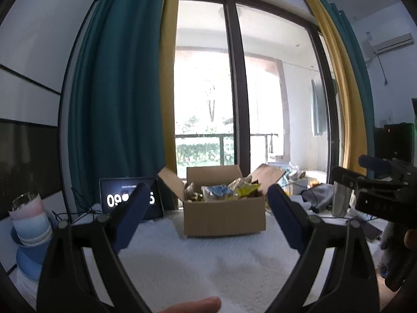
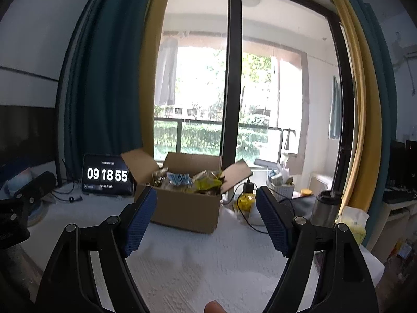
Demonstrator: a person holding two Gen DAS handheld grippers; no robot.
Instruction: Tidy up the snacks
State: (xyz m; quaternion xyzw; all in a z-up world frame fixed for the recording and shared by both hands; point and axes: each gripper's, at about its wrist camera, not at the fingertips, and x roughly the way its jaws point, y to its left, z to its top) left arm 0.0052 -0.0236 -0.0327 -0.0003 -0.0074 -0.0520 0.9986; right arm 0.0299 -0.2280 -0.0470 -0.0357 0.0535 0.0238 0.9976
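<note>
The cardboard box [image 1: 224, 215] sits at the far middle of the white-covered table [image 1: 208, 266] with its flaps folded outward, and the snack packets [image 1: 224, 191] (a blue-and-white one, a yellow one, some brownish ones) are heaped inside it up to the rim; a further yellow packet [image 2: 245, 203] lies on the table just right of the box. Both tools hang well short of the box: the left gripper [image 1: 206, 210] has its blue pads spread wide with nothing between them, and the right gripper [image 2: 206, 220] is equally wide open and empty. Snacks piled in the box would fit either packets gathered in or packets waiting to be taken out and sorted, so the pictures do not settle which way the work runs. Whichever it is, any grasp on these crinkly bags will probably go best on a flat edge or sealed seam, with the flaps kept clear, the clock tablet [image 2: 107, 176] undisturbed and the cable [image 2: 250, 221] unsnagged.
</note>
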